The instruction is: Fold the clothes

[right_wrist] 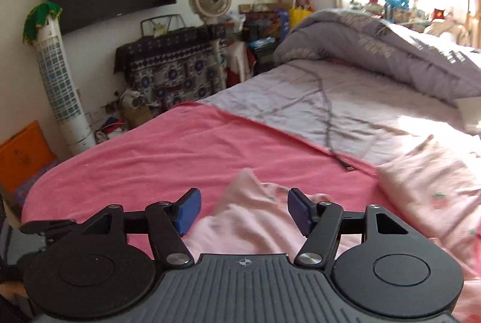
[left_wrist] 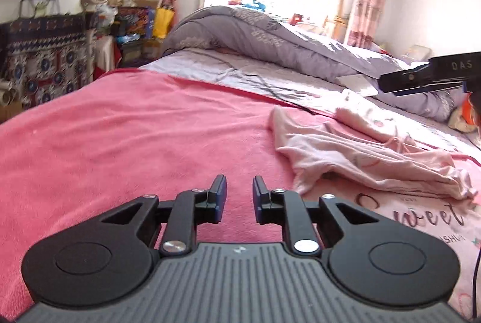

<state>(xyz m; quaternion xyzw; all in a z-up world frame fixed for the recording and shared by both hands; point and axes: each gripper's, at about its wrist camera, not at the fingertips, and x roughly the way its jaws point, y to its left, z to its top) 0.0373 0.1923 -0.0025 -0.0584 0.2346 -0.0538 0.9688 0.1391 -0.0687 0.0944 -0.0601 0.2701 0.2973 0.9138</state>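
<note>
A crumpled pale pink garment [left_wrist: 360, 154] lies on a pink blanket [left_wrist: 120, 136] that covers the bed. My left gripper [left_wrist: 239, 181] hovers over the blanket just left of the garment, open, with nothing between its blue pads. In the right wrist view my right gripper [right_wrist: 243, 196] stands wide open above the same garment [right_wrist: 255, 220]; the cloth lies below the jaws and the pads do not press on it. One black finger [left_wrist: 415, 79] of the right gripper shows at the right edge of the left wrist view. A second pale pink piece with strawberry prints [right_wrist: 430, 181] lies to the right.
A grey quilt [right_wrist: 375, 52] is heaped at the far side of the bed on a lilac sheet. A dark cable [right_wrist: 327, 118] runs across the sheet to the blanket's edge. Beyond the bed stand a fan [right_wrist: 210, 1], a patterned cloth-covered cabinet [right_wrist: 168, 70] and a tall white tower [right_wrist: 63, 82].
</note>
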